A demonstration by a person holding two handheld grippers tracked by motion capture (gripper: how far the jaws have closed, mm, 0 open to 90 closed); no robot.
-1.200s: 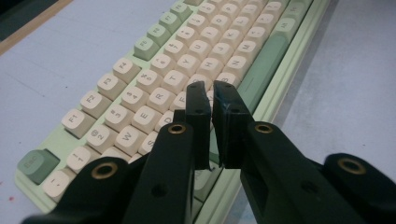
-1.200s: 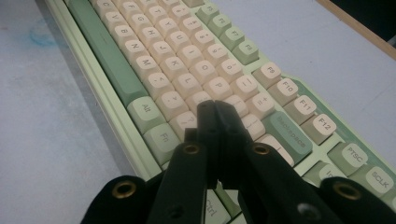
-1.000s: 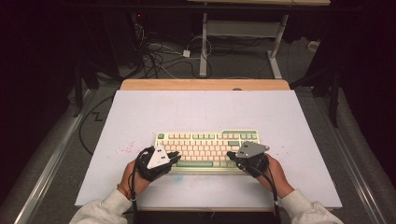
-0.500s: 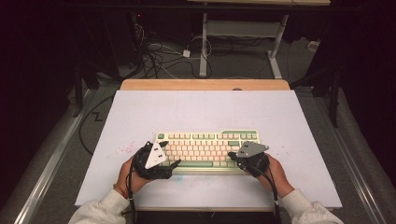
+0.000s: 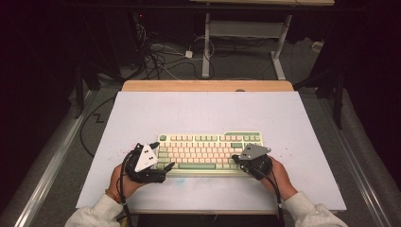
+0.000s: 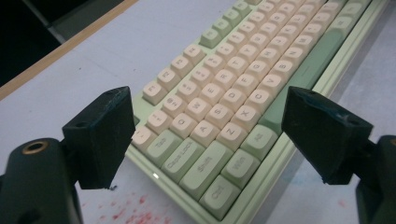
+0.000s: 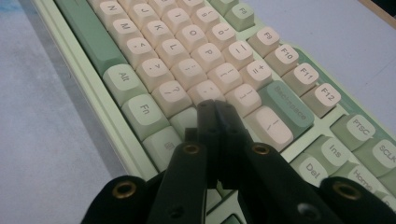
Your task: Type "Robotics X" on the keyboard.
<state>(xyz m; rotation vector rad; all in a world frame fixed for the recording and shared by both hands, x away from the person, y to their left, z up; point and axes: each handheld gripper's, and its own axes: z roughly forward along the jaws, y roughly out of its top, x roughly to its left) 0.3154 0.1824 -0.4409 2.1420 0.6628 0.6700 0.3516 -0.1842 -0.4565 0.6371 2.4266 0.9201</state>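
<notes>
Left tongs [image 6: 205,140] gaping at keyboard [image 5: 210,149] corner, right tongs [image 7: 217,112] closed empty over keys, table [image 5: 203,111] bare beyond.

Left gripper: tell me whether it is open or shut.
Open. The left gripper has its two black jaws spread wide, with the keyboard plain between them.

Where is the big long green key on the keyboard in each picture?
High view: the long green key sits in the bottom row of the keyboard, between the two hands.
Left gripper view: it runs along the keyboard's near edge at upper right, above the right finger.
Right gripper view: it lies at upper left, along the keyboard's edge.
Shared landmark: the green Alt key next to it.
</notes>
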